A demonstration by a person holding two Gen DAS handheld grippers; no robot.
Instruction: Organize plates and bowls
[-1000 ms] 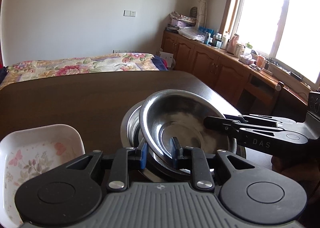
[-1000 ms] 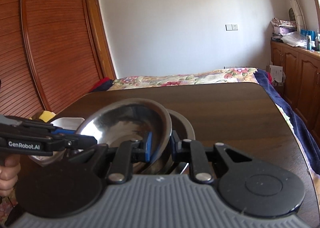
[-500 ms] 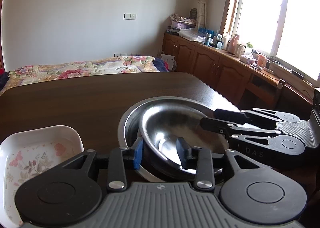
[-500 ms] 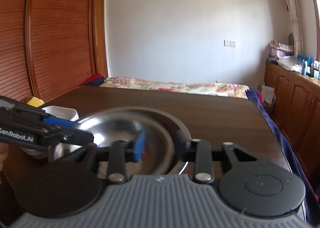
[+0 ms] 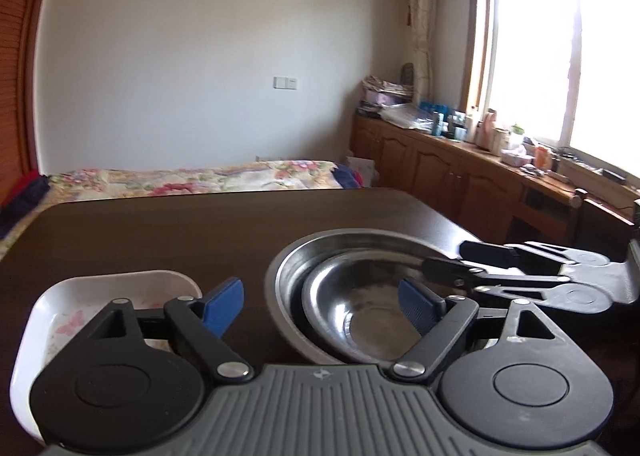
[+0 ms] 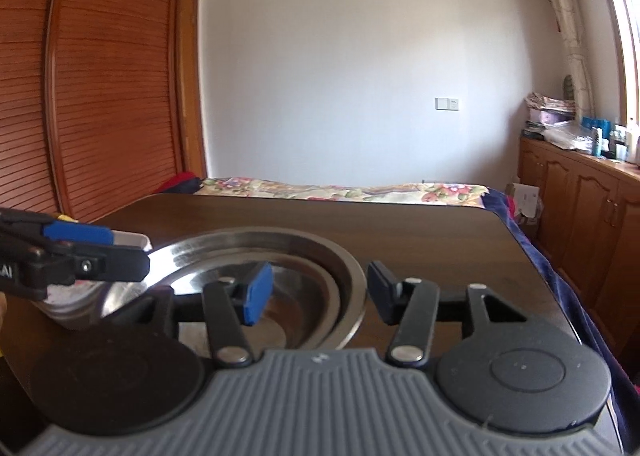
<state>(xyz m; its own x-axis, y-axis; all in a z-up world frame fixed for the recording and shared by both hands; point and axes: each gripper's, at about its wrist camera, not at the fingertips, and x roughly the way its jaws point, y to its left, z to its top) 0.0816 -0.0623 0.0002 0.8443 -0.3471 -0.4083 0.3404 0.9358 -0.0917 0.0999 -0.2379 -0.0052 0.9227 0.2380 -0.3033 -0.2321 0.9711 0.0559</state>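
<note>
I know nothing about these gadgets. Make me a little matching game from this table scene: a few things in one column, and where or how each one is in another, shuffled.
Things:
1. smaller steel bowl
2. larger steel bowl
3. white floral dish
4. left gripper

Descriptions:
A. open, holding nothing
B. nested inside another bowl
C. at the table's left side
D. sitting on the table, holding a bowl

Pairs: 1-B, 2-D, 3-C, 4-A

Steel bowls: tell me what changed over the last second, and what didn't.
The smaller steel bowl, held tilted by both, now sits nested in the larger steel bowl. The left hand-held gripper and right hand-held gripper have opened, let go and pulled back. The white floral dish and table stayed put.
</note>
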